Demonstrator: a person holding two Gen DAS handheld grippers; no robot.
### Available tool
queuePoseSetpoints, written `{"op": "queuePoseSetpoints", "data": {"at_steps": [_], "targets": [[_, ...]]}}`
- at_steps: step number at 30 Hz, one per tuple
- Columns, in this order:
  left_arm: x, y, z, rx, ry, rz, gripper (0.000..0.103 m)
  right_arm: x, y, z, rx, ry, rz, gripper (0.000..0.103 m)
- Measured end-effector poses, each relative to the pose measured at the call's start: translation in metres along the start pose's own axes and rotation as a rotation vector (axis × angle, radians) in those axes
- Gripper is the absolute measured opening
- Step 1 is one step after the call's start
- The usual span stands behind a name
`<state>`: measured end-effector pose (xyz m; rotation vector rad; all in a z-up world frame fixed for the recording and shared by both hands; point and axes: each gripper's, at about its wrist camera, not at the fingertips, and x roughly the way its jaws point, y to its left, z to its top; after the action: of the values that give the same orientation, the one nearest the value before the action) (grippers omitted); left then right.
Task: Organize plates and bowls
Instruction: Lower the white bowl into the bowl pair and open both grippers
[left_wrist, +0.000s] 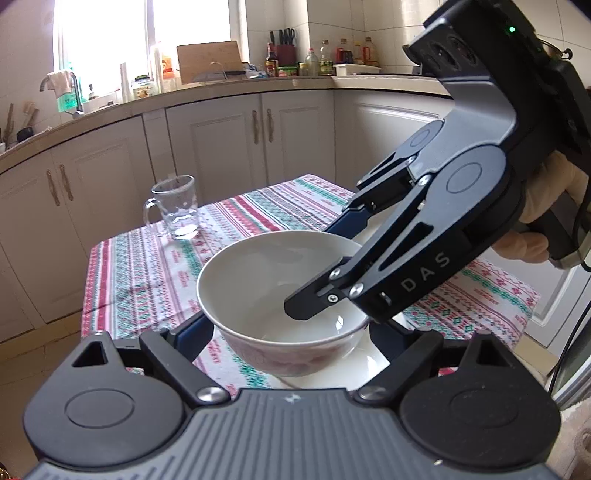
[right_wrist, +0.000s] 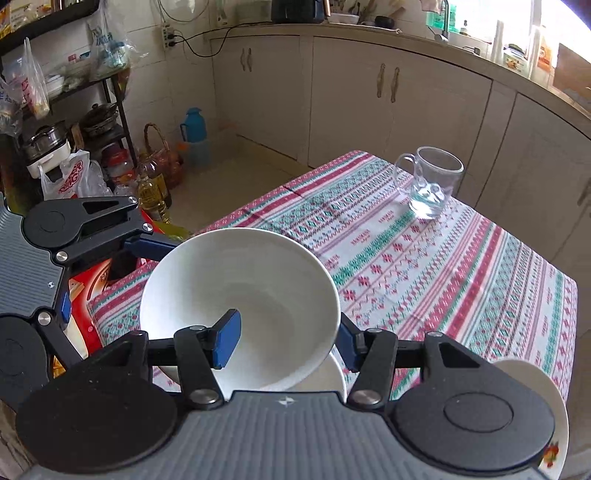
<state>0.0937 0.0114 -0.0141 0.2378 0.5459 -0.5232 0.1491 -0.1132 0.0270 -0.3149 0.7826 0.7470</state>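
Midway, likely: right gripper (right_wrist: 284, 341) pinching bowl (right_wrist: 240, 306) rim above near plate (right_wrist: 325, 380); left gripper (left_wrist: 288, 332) spread — second plate (right_wrist: 546, 413) still apart.

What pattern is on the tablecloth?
Red, green and white woven stripes on the tablecloth, clearest in the right wrist view.

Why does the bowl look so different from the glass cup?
The bowl is white and you can't see through it; the glass cup is clear. The bowl is wide and low, the cup tall with a handle. The right gripper straddles the bowl's rim; nothing touches the cup. Both are open-topped.
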Motion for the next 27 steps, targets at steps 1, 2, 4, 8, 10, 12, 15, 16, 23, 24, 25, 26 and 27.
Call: {"op": "queuePoseSetpoints", "data": {"at_steps": [1,2,4,8,10,12,15,16,23,24,25,26,27], "targets": [[0.001,-0.002,-0.001,-0.001,0.004,-0.005,0.091,-0.002,0.000,-0.003,0.003,0.000,-0.002,0.061],[0.002,-0.004,-0.003,-0.003,0.008,-0.011,0.091,-0.003,-0.001,-0.006,0.007,0.000,-0.002,0.061],[0.004,-0.007,-0.005,-0.008,0.018,-0.024,0.091,-0.005,-0.002,-0.012,0.016,0.002,-0.003,0.061],[0.005,-0.012,-0.010,-0.013,0.025,-0.041,0.091,-0.006,-0.001,-0.025,0.027,0.013,-0.011,0.061],[0.006,-0.015,-0.011,-0.013,0.025,-0.045,0.091,-0.006,-0.002,-0.029,0.031,0.015,-0.013,0.061],[0.007,-0.015,-0.012,-0.019,0.028,-0.051,0.091,-0.005,-0.003,-0.032,0.041,0.017,-0.010,0.062],[0.010,-0.015,-0.013,-0.024,0.034,-0.058,0.091,-0.002,-0.005,-0.036,0.050,0.024,-0.012,0.062],[0.010,-0.015,-0.013,-0.026,0.036,-0.060,0.091,-0.001,-0.005,-0.038,0.049,0.027,-0.015,0.062],[0.017,-0.011,-0.012,-0.038,0.062,-0.067,0.092,0.005,-0.008,-0.037,0.048,0.030,-0.016,0.062],[0.018,-0.010,-0.012,-0.042,0.064,-0.070,0.092,0.006,-0.008,-0.037,0.048,0.031,-0.018,0.062],[0.018,-0.009,-0.012,-0.045,0.066,-0.073,0.092,0.007,-0.009,-0.037,0.050,0.032,-0.017,0.062],[0.018,-0.009,-0.011,-0.044,0.069,-0.076,0.092,0.007,-0.009,-0.037,0.052,0.030,-0.014,0.063],[0.019,-0.008,-0.011,-0.043,0.074,-0.079,0.092,0.007,-0.010,-0.037,0.054,0.029,-0.012,0.063]]}}
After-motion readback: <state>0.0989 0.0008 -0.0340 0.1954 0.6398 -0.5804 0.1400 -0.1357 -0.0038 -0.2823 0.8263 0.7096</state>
